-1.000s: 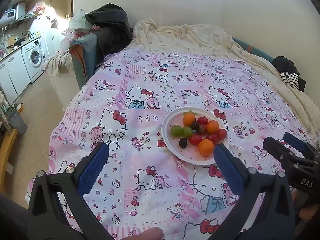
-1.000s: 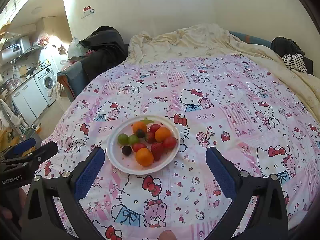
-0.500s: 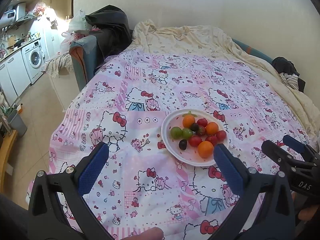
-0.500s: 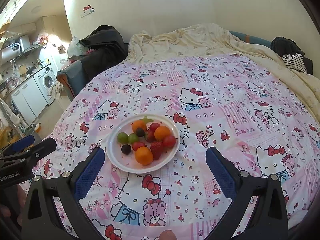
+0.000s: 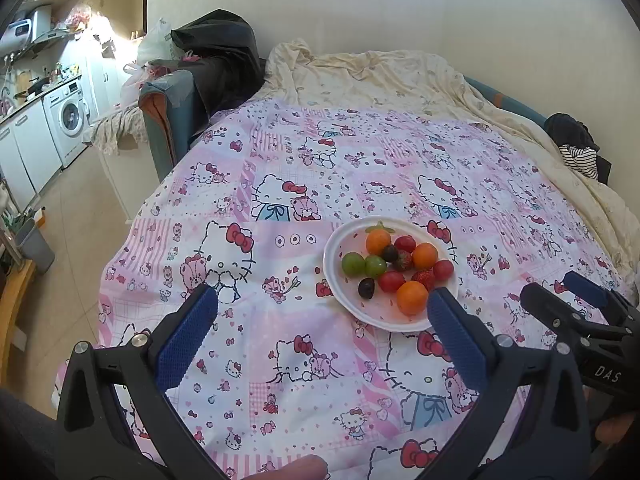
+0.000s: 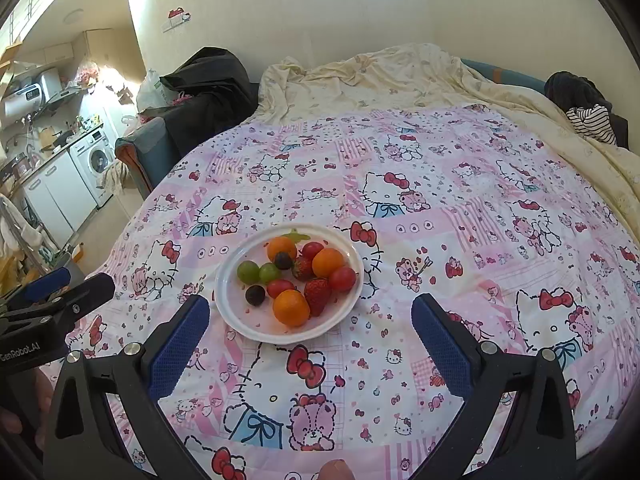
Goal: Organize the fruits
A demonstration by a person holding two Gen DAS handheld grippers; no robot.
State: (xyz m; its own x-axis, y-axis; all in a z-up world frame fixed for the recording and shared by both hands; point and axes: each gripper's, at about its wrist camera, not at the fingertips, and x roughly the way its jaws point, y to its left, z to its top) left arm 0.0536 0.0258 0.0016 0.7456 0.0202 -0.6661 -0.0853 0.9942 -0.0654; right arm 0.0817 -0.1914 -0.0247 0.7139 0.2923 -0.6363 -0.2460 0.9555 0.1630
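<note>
A bed draped in a pink-and-white cartoon-cat patterned quilt (image 6: 420,208) carried a round white plate (image 6: 240,316) of mixed fruit near its front edge. A rumpled cream floral sheet (image 6: 400,76) lay beyond the quilt toward the wall, with a striped garment (image 6: 594,122) bundled at the far right.

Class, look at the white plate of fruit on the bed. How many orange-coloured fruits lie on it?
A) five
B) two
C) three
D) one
C: the white plate holds three orange fruits, one at the back, one on the right and one at the front.
</note>
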